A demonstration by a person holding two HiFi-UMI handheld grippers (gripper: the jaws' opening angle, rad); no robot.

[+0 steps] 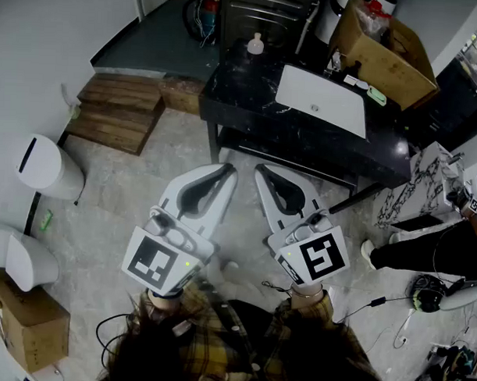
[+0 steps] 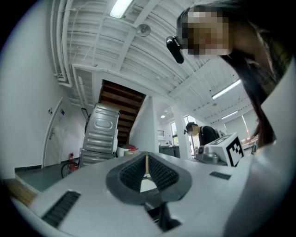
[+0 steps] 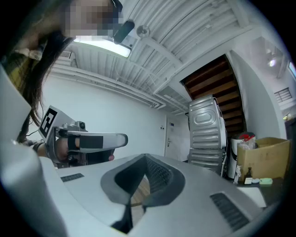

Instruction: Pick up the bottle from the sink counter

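Left gripper (image 1: 227, 171) and right gripper (image 1: 261, 172), head view: both closed on nothing, side by side close to the body, tips toward the black sink counter (image 1: 242, 96). Pale bottle (image 1: 256, 44) upright at the counter's far left corner, well apart from both. White basin (image 1: 324, 99) to its right, cardboard box (image 1: 384, 42) beyond.

Left gripper view: left gripper (image 2: 147, 159) with pads meeting at the tip, nothing between. Aimed level across the room; no bottle clearly made out.

Right gripper view: right gripper (image 3: 145, 159) also shut and empty. Shows a small dark bottle (image 3: 248, 174) beside the box, hardly readable from the head view.

Likely risks from here: arriving with jaws unopened and toppling the bottle, nudging it off that corner, or going for the wrong bottle.
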